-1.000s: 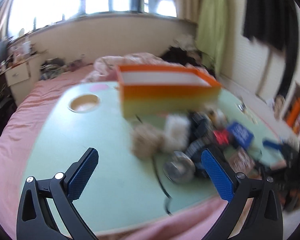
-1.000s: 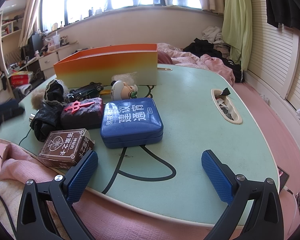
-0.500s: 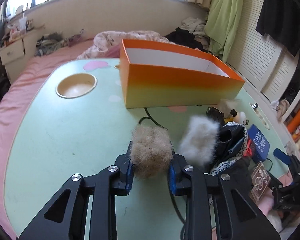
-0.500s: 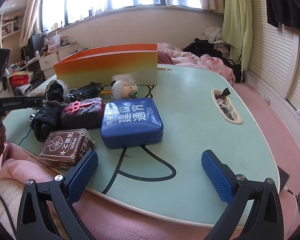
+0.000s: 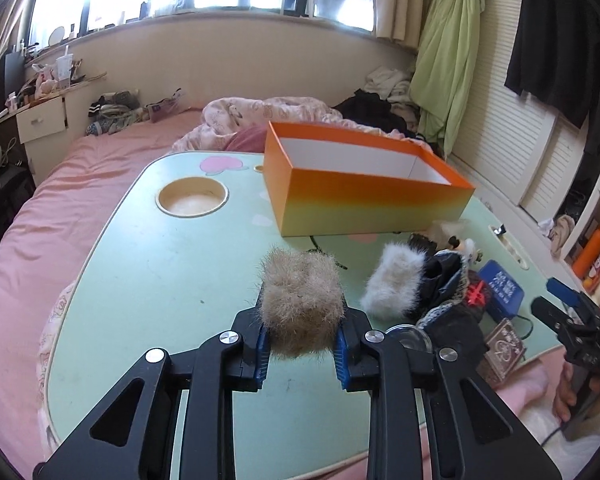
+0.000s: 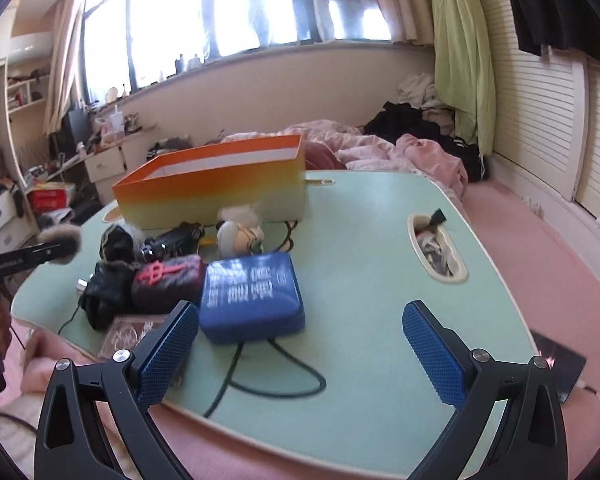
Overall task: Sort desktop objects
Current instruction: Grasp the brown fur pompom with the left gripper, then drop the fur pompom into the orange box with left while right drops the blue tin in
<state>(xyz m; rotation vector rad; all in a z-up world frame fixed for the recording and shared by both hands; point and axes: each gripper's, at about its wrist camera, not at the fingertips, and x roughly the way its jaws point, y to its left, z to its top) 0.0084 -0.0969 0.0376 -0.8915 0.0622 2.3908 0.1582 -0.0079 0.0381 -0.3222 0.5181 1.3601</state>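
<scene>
My left gripper is shut on a tan fluffy ball and holds it above the mint-green table. The ball also shows at the left edge of the right wrist view. An open orange box stands behind it, also in the right wrist view. My right gripper is open and empty above the table's near edge, just in front of a blue zip case.
A white fluffy piece, black pouches, a dark pouch with a red mark, a toy car, a doll head and a brown card box lie clustered. A cup hole and a slot are in the table.
My left gripper closed on the tan fluffy ball and lifted it. My right gripper rose and tilted a little; it stays open.
</scene>
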